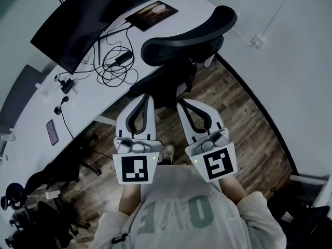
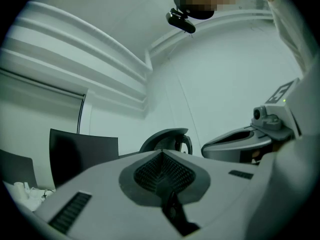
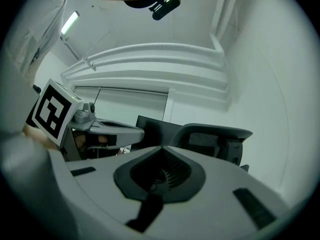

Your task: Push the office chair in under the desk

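The black office chair (image 1: 179, 48) stands at the curved white desk (image 1: 104, 100), its backrest toward me and its seat partly under the desk edge. My left gripper (image 1: 142, 98) and right gripper (image 1: 184, 104) are held side by side just behind the chair's lower back, both shut with nothing between their jaws. Whether their tips touch the chair I cannot tell. In the left gripper view the shut left gripper (image 2: 161, 154) points up past the chair's headrest (image 2: 167, 138). Beyond the shut right gripper (image 3: 161, 149) in the right gripper view rises the chair's upper back (image 3: 215, 139).
On the desk are a dark monitor (image 1: 83, 25), a tangle of cables (image 1: 116, 66), a tablet (image 1: 152, 13) and a phone (image 1: 52, 132). A white wall with a socket (image 1: 257, 39) curves close on the right. Another dark chair (image 1: 31, 211) stands at the lower left on the wooden floor (image 1: 244, 123).
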Demonstrator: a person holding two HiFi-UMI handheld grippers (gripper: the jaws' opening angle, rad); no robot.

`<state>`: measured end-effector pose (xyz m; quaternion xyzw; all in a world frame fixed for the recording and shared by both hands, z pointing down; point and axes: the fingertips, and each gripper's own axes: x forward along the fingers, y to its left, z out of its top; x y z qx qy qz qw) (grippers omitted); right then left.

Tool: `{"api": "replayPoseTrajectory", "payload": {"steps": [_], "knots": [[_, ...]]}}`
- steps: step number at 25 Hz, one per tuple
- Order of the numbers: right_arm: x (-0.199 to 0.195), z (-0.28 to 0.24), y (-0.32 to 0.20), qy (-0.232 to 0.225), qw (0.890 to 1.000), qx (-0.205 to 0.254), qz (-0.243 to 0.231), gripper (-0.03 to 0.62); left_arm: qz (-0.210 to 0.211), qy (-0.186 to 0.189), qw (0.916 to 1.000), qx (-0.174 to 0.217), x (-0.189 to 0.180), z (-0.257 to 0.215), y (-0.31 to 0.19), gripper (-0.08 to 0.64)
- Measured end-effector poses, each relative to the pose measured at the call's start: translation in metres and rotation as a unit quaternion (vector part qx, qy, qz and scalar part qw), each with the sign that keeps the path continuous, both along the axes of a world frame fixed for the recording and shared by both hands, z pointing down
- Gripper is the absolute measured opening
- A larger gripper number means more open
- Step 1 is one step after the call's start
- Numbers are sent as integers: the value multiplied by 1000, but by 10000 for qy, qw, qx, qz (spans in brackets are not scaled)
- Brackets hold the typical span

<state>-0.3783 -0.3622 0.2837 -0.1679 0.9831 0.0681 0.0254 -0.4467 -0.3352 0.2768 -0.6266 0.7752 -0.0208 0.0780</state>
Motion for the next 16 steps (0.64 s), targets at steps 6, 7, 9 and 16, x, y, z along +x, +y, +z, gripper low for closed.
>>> {"api": "replayPoseTrajectory", "payload": {"steps": [6,7,9,16], "knots": [[-4,1,2,-1,10000,20,-51,20,-101,-62,9999,-7,-6,-2,5,15],[-4,1,2,2,10000,30,-61,20,-110,-70,9999,-11,-7,-2,5,15],[-6,1,2,20,10000,43,-69,20,-120,-80,9999,-17,-7,-3,5,15],[-4,2,9,72,9999,72,-115,20,-130,-115,9998,-28,-2,-3,9,15]]}}
